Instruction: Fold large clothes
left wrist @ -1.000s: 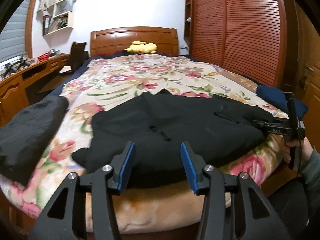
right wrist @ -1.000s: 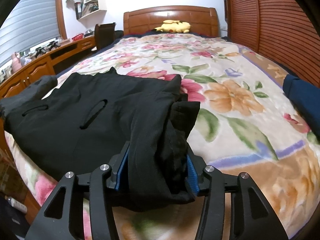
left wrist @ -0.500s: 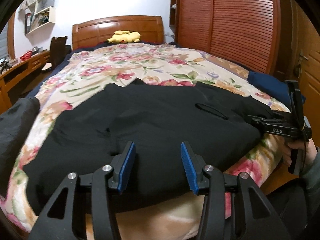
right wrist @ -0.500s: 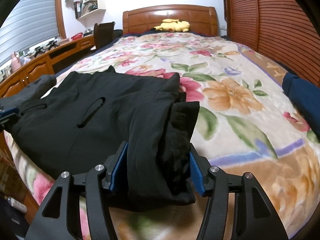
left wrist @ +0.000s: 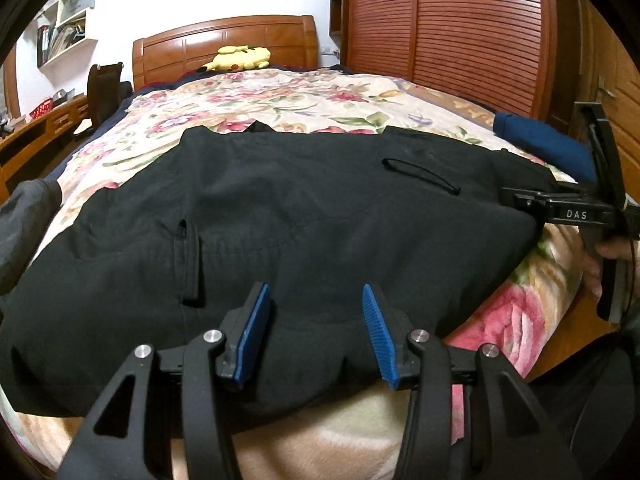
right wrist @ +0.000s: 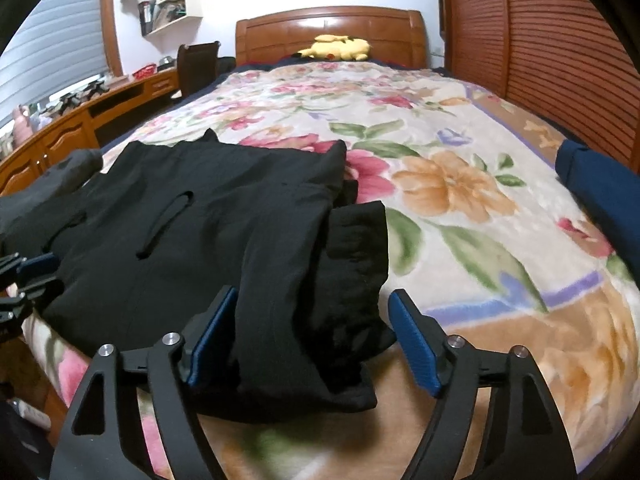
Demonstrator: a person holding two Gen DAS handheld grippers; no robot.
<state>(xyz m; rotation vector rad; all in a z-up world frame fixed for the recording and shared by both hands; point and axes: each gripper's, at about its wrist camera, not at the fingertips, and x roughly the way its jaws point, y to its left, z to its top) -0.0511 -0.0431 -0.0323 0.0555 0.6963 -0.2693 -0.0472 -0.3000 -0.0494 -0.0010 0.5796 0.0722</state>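
A large black garment lies spread across the foot of the bed with the floral blanket. My left gripper is open, its blue pads just above the garment's near hem. My right gripper is open, with the garment's bunched folded end lying loose between its jaws. The right gripper also shows in the left wrist view at the garment's right end. The left gripper shows at the left edge of the right wrist view.
A dark blue folded cloth lies at the bed's right edge. A dark grey garment lies at the left edge. A yellow plush toy sits by the headboard. A wooden desk runs along the left, a slatted wardrobe along the right.
My right gripper has opened and let go of the garment's bunched end. My left gripper has moved forward and right over the garment's near hem.
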